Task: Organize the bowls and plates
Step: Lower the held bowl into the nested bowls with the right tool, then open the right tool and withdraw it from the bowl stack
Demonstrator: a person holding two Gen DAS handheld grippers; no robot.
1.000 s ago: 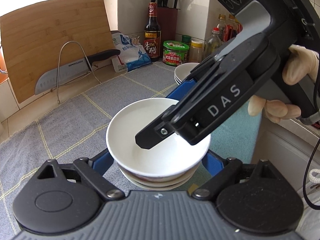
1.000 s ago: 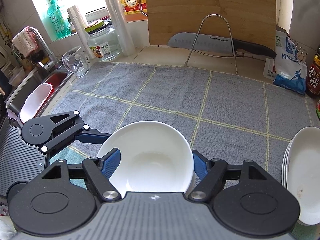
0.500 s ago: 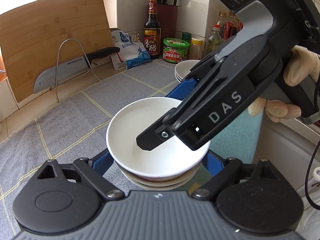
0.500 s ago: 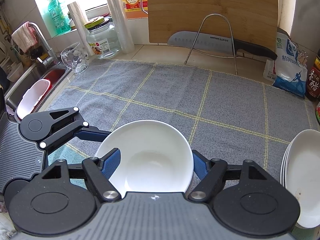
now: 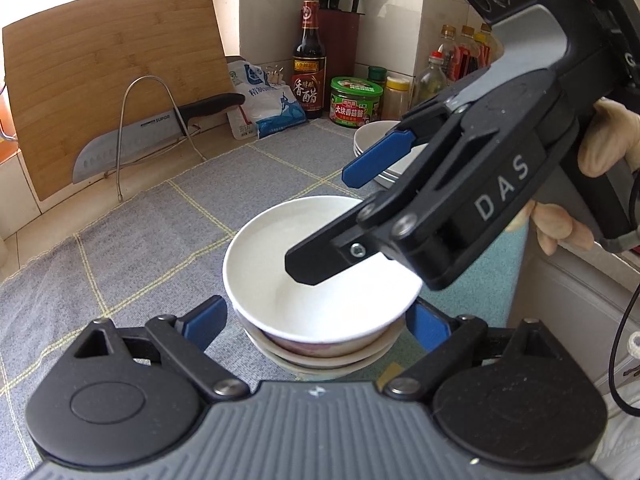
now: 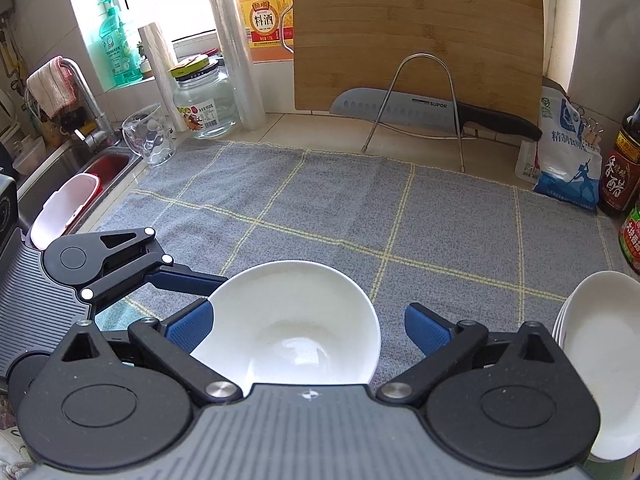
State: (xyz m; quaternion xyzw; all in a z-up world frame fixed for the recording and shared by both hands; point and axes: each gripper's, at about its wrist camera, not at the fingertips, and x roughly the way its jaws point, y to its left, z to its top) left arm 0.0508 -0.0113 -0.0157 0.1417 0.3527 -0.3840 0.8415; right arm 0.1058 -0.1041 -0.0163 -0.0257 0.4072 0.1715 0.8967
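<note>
A white bowl [image 5: 280,280] tops a short stack of bowls [image 5: 320,360] on the grey checked cloth [image 5: 140,240]; it shows in the right wrist view [image 6: 296,324] too. My left gripper [image 5: 316,322] is open, its blue pads apart on either side of the stack. My right gripper [image 6: 308,328] is open over the top bowl, its pads [image 6: 426,330] clear of the rim; it also shows in the left wrist view [image 5: 340,216]. A stack of white plates [image 6: 596,364] stands to the right and appears in the left wrist view [image 5: 372,136].
A cutting board [image 6: 416,36] and a knife [image 6: 420,108] on a wire rack stand at the back. Bottles, a jar [image 5: 356,102] and a salt bag [image 6: 568,152] line the right. A glass [image 6: 148,136], a jar [image 6: 204,100] and the sink [image 6: 72,168] are at the left.
My right gripper has opened and let go of the top bowl, which now rests on the stack. My left gripper has opened wider around the stack.
</note>
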